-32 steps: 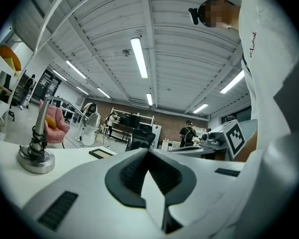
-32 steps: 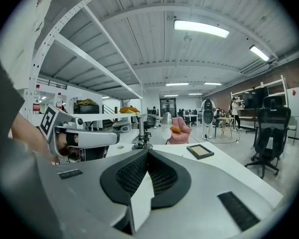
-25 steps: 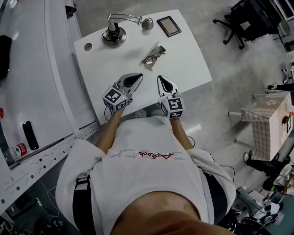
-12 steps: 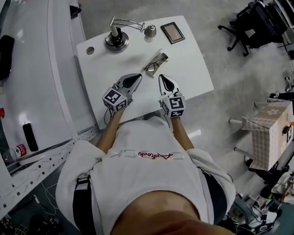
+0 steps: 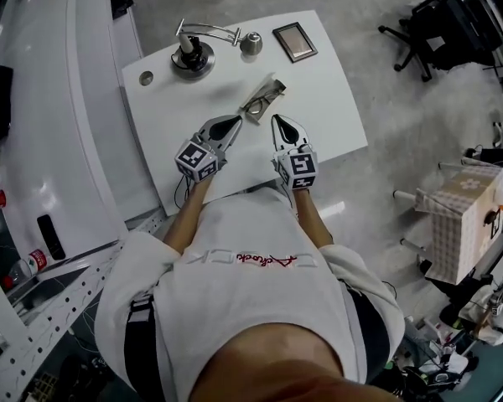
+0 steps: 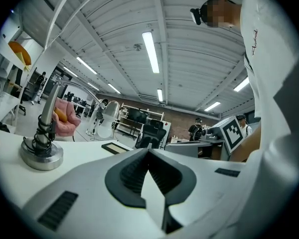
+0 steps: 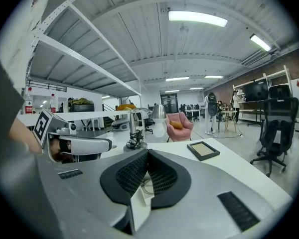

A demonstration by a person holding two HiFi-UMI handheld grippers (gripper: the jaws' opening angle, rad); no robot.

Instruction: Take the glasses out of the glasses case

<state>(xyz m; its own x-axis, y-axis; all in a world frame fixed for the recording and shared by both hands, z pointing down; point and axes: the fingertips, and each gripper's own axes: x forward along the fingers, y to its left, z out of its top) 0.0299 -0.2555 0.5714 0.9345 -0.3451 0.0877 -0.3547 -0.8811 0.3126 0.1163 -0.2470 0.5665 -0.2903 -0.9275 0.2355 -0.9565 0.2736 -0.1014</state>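
Note:
An open grey glasses case (image 5: 264,97) lies on the white table (image 5: 335,107) with the glasses (image 5: 256,105) resting in it. My left gripper (image 5: 235,122) is shut and empty, its tips just short of the case's near left end. My right gripper (image 5: 278,121) is shut and empty too, a little to the right of the case's near end. In the left gripper view the jaws (image 6: 148,152) meet at their tips, with the right gripper's marker cube (image 6: 234,132) off to the right. Through the right gripper (image 7: 147,152) a bit of thin wire frame (image 7: 145,185) shows low down.
A desk lamp stands on its round base (image 5: 190,58), with its head (image 5: 251,42) resting on the table at the far side. A dark picture frame (image 5: 294,41) lies at the far right corner. A long white bench (image 5: 42,124) runs along the left, and an office chair (image 5: 440,32) stands far right.
Both grippers have moved forward over the table towards the glasses case, staying shut. The case and glasses lie as before.

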